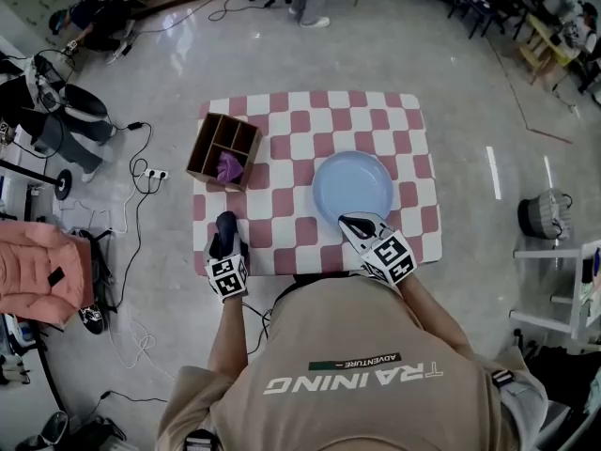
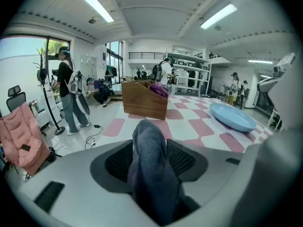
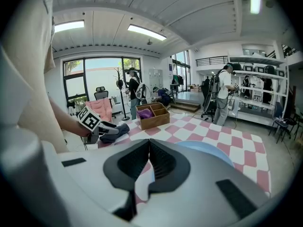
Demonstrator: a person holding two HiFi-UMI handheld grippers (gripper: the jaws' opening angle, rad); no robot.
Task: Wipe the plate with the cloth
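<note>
A light blue plate [image 1: 352, 186] lies right of centre on the red-and-white checked table [image 1: 282, 205]. My right gripper [image 1: 360, 224] sits at the plate's near rim, jaws shut with nothing between them; the right gripper view shows the plate [image 3: 213, 152] just beyond the closed jaws [image 3: 149, 143]. A dark grey-blue cloth [image 1: 225, 224] rests at the table's near left edge. My left gripper [image 1: 225, 240] stands open around it. In the left gripper view the cloth [image 2: 149, 164] lies in the gap, both pads bare beside it, with the plate [image 2: 232, 117] off to the right.
A wooden divided box [image 1: 223, 150] holding a purple cloth [image 1: 229, 167] stands at the table's far left. Cables and a power strip [image 1: 150, 172] lie on the floor left of the table. A pink jacket [image 1: 38, 271] hangs at far left; a white shelf [image 1: 563, 289] stands at right.
</note>
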